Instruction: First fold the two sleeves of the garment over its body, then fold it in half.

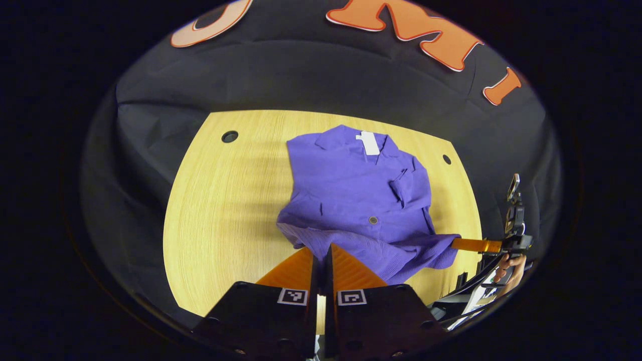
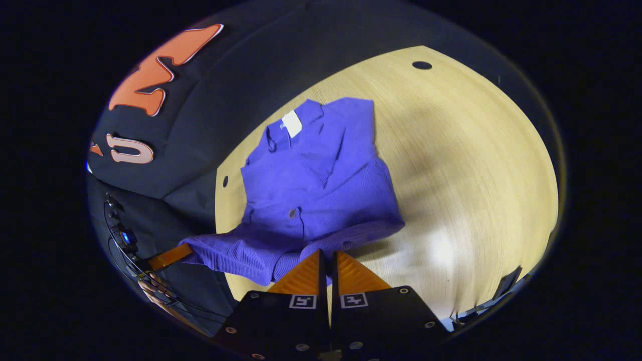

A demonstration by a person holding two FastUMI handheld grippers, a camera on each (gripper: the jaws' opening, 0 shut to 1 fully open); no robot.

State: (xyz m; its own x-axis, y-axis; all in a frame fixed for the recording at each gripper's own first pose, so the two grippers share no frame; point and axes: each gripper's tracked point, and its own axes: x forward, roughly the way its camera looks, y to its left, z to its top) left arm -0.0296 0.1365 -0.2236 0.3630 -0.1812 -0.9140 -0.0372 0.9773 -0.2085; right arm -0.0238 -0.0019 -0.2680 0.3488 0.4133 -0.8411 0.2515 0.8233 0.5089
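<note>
- Flat on wooden desk (image 1: 225, 210): purple shirt (image 1: 351, 190), white neck label (image 1: 370, 143), writing unreadable.
- Left tool (image 1: 321, 253) pinching hem.
- Right tool (image 2: 327, 258) pinching hem.

Overhead light glares on the table (image 2: 451, 240); fisheye edges warp, dim.

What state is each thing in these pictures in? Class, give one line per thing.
Purple garment: lying on the table, sleeves folded over its body, near hem lifted.
Left claw: shut on the garment's near hem.
Right claw: shut on the same hem at its other corner.
Wooden table: bare beside the garment.
</note>
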